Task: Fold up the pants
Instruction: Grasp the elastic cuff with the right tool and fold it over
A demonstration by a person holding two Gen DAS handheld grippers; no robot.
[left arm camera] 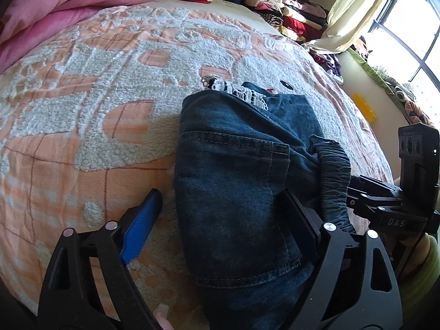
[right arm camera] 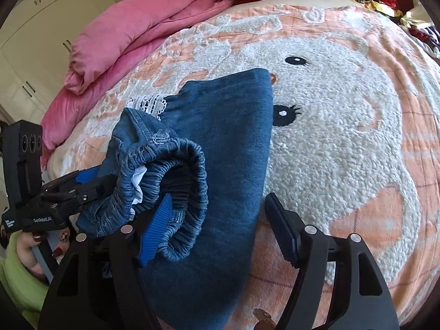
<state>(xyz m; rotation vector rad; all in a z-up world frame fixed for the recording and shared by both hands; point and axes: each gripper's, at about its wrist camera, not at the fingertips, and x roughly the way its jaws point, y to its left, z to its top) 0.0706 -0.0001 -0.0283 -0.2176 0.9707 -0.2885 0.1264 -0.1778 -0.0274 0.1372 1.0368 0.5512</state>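
Observation:
Dark blue jeans (left arm camera: 236, 165) lie folded into a thick bundle on the bed, with the gathered elastic waistband (left arm camera: 334, 176) at the near right and white lace trim (left arm camera: 247, 93) at the far end. My left gripper (left arm camera: 221, 195) stands open astride the bundle; its blue pad (left arm camera: 143, 225) rests on the blanket clear of the denim. In the right wrist view my right gripper (right arm camera: 220, 198) is open too. Its blue pad (right arm camera: 156, 228) sits inside the waistband loop (right arm camera: 192, 181), while the other finger (right arm camera: 283, 228) stands just beside the jeans (right arm camera: 225, 137).
The bed carries a peach blanket (right arm camera: 343, 143) with a fluffy white animal figure. A pink duvet (right arm camera: 132, 35) is bunched along the far left. Stacks of folded clothes (left arm camera: 286, 13) fill the far corner by a window (left arm camera: 407, 41). A person's hand and green sleeve (right arm camera: 16, 269) hold the left gripper.

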